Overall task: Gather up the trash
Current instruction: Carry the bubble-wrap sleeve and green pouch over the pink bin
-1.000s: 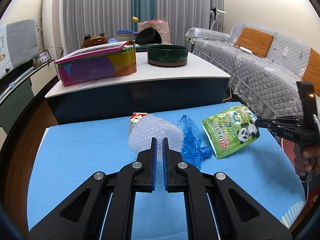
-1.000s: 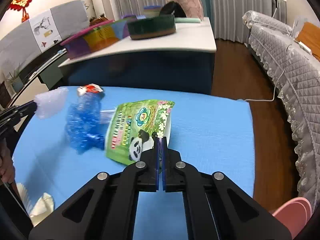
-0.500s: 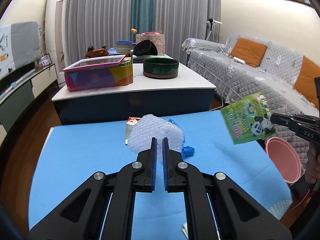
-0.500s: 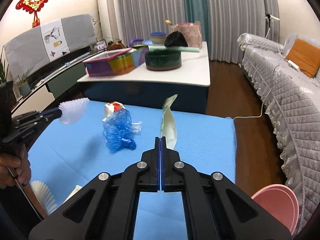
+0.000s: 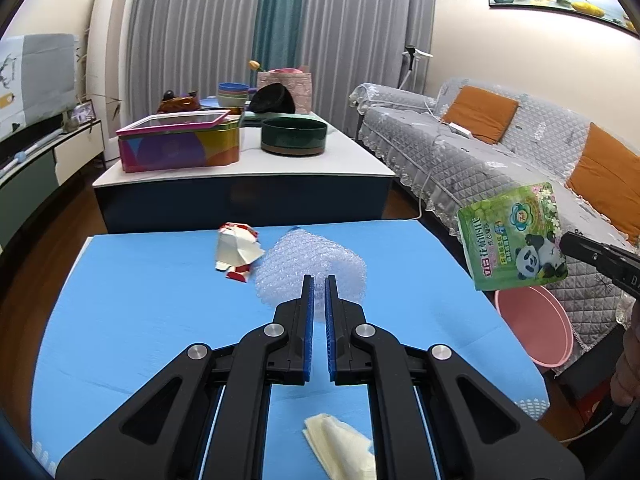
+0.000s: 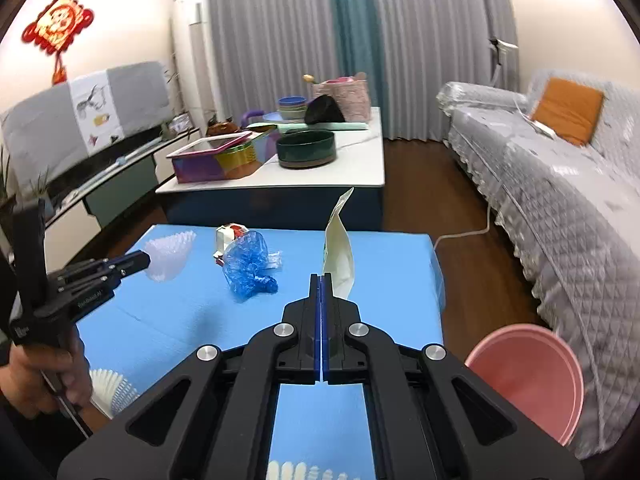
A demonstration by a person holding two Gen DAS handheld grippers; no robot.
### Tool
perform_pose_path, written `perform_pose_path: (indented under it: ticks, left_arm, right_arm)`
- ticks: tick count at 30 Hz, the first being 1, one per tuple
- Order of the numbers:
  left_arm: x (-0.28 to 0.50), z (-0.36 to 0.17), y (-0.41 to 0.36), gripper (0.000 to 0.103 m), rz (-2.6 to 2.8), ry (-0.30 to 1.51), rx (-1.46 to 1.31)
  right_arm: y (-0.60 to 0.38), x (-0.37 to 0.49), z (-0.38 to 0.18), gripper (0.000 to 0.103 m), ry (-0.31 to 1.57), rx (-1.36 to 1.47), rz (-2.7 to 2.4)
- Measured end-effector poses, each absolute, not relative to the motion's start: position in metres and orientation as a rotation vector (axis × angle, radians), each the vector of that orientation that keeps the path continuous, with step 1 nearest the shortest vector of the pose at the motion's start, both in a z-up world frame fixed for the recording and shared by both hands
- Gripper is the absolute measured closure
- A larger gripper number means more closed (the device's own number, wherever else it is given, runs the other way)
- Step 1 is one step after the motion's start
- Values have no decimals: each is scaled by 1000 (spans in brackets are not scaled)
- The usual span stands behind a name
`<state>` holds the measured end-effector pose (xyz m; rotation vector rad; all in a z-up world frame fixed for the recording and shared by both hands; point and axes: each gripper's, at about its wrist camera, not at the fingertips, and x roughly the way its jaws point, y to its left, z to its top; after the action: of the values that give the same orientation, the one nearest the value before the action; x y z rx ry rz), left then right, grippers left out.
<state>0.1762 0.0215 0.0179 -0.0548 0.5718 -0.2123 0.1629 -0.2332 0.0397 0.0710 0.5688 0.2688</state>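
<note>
Both tongs lifted off table (image 5: 140,300) w/ trash: left tongs (image 5: 319,280) pinching bubble wrap (image 5: 312,264), right tongs (image 6: 322,280) clamped on panda pouch (image 6: 340,256), now nr pink bin (image 6: 524,376), prob drop next.

green pouch (image 5: 513,236): panda picture plus big white Chinese characters down its left side, too blurry for me to read; round flower logo near the top with what looks like "74", not sure
gripper body, lower left of the right wrist view (image 6: 89,298): some small white lettering, can't make it out
red paper scrap (image 5: 236,251): no print I can read
</note>
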Motion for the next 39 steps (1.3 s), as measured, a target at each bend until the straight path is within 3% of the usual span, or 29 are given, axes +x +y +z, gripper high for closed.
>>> perform_pose_path:
  ticks: [39]
  left_arm:
    - [189, 5, -93, 98, -402, 572, 8]
  right_arm:
    - [-314, 129, 32, 103, 537, 91, 46]
